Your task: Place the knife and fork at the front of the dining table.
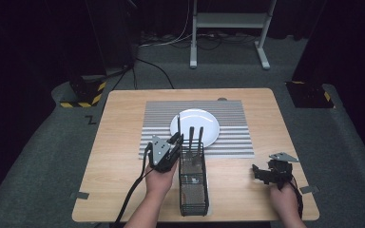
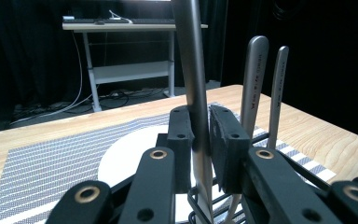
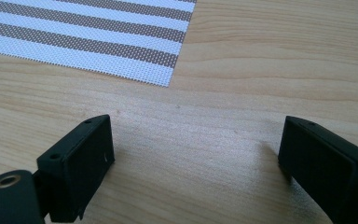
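With one metal handle [image 2: 193, 79] clamped between the pads of the left gripper [image 1: 175, 142] while its lower end is seated in the wire caddy [image 1: 193, 183], the caddy could be tipped if the handle is drawn out aslant.

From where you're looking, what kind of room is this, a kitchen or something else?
Probably a lab or recording studio dressed as a dining spot, not a kitchen. A wooden table carries a striped placemat, a white plate and a wire cutlery basket, yet black curtains and floor cables surround it.
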### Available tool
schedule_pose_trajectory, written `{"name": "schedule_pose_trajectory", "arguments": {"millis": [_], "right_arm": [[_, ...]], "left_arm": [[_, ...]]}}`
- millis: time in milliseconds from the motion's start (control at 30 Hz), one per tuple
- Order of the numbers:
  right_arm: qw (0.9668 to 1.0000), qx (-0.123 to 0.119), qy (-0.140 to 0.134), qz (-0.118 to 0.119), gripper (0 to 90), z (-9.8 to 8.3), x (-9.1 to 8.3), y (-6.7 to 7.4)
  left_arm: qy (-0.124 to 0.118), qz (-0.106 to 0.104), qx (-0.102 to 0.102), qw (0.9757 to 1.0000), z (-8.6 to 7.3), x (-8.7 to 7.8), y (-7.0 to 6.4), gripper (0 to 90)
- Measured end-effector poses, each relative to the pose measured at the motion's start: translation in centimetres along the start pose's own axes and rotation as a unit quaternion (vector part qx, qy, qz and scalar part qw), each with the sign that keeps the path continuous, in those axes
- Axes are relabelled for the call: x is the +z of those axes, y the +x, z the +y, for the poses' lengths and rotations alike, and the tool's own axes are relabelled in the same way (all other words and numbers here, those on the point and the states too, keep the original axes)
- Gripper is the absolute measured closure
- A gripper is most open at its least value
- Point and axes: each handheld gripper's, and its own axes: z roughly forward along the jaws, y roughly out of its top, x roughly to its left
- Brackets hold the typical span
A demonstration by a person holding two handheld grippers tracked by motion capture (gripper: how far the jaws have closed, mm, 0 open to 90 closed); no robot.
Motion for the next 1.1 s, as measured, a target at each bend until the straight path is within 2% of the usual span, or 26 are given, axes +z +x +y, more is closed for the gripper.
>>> {"name": "schedule_pose_trajectory", "arguments": {"millis": [267, 367, 433, 633, 933, 1100], "right_arm": [[1.0, 0.0, 0.0, 0.0, 9.7, 0.0, 0.0, 0.0], [1.0, 0.0, 0.0, 0.0, 9.7, 0.0, 0.0, 0.0], [1.0, 0.0, 0.0, 0.0, 9.7, 0.0, 0.0, 0.0], [1.0, 0.0, 0.0, 0.0, 9.7, 0.0, 0.0, 0.0], [1.0, 0.0, 0.0, 0.0, 9.7, 0.0, 0.0, 0.0], [1.0, 0.0, 0.0, 0.0, 9.7, 0.0, 0.0, 0.0]], "left_arm": [[-0.002, -0.004, -0.02, 0.9998, -0.2, 0.0, 0.0, 80.8], [-0.003, -0.006, -0.02, 0.9998, -0.2, -0.1, -0.3, 81.2], [-0.005, -0.003, -0.019, 0.9998, -0.2, -0.3, -0.5, 81.4], [-0.012, 0.012, -0.035, 0.9993, -0.4, -0.9, -0.7, 81.8], [-0.03, 0.024, -0.021, 0.999, -0.7, -1.5, -1.4, 82.0], [-0.039, 0.027, -0.023, 0.9986, -0.5, -1.7, -1.6, 82.1]]}}
